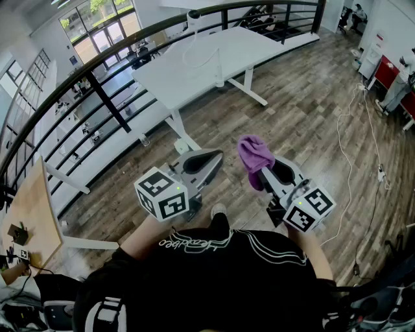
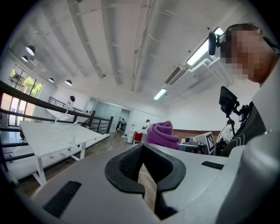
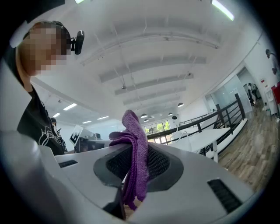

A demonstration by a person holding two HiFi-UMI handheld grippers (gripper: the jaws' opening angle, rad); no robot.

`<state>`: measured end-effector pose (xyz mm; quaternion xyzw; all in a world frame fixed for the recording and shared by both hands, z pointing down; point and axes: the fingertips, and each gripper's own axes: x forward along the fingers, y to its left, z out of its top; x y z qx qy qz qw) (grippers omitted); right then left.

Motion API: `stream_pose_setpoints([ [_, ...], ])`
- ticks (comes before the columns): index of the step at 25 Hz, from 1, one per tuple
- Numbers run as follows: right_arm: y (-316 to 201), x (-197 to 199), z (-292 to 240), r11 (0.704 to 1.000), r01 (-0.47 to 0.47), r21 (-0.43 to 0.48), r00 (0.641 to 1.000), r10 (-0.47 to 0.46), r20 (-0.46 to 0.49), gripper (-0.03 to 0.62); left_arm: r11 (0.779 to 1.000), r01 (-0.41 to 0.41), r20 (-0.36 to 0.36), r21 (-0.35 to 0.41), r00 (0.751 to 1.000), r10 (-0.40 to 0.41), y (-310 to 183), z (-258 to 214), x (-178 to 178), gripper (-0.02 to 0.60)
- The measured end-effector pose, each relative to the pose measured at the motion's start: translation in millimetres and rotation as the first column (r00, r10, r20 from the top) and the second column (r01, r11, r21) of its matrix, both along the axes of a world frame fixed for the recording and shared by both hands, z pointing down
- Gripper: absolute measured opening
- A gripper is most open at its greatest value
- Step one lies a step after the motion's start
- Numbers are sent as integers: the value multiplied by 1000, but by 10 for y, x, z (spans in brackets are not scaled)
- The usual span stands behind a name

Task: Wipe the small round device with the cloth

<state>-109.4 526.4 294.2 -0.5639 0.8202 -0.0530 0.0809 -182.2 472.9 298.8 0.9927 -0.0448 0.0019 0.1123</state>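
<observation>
My right gripper (image 1: 264, 174) is shut on a purple cloth (image 1: 254, 154), which bunches up above its jaws. The right gripper view shows the cloth (image 3: 136, 148) pinched between the dark pads (image 3: 159, 164) and hanging down through them. My left gripper (image 1: 209, 158) is shut with nothing in it; its pads (image 2: 127, 164) meet in the left gripper view, and the cloth (image 2: 162, 133) shows beyond them. A small round white device (image 1: 193, 14) with a white cable sits at the far end of the white table (image 1: 194, 65); it also shows in the left gripper view (image 2: 72, 99). Both grippers are held level, well short of the table.
I stand on a wooden floor (image 1: 305, 110). A black railing (image 1: 104, 58) curves behind the table, with a lower level beyond it. A white cord (image 1: 353, 130) trails across the floor on the right. A wooden desk corner (image 1: 32, 214) lies at the left.
</observation>
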Motion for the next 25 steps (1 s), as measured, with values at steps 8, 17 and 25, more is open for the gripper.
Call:
stream_pose_setpoints([
  [8,-146,-53,6,1000,8,9,1000,-8,-20,72,999,-38,-26,37,999,39,-22,-39,-64,9],
  [17,-798,-24,115,999,53,2,998,-53,-38,72,999,3,-26,37,1000,-2,-671,108,-23,9],
  [25,-2108,207,321,998,52,-46,999,-52,-4,72,1000,20,-13,-10,1000,-20,-2032,330,175,9],
])
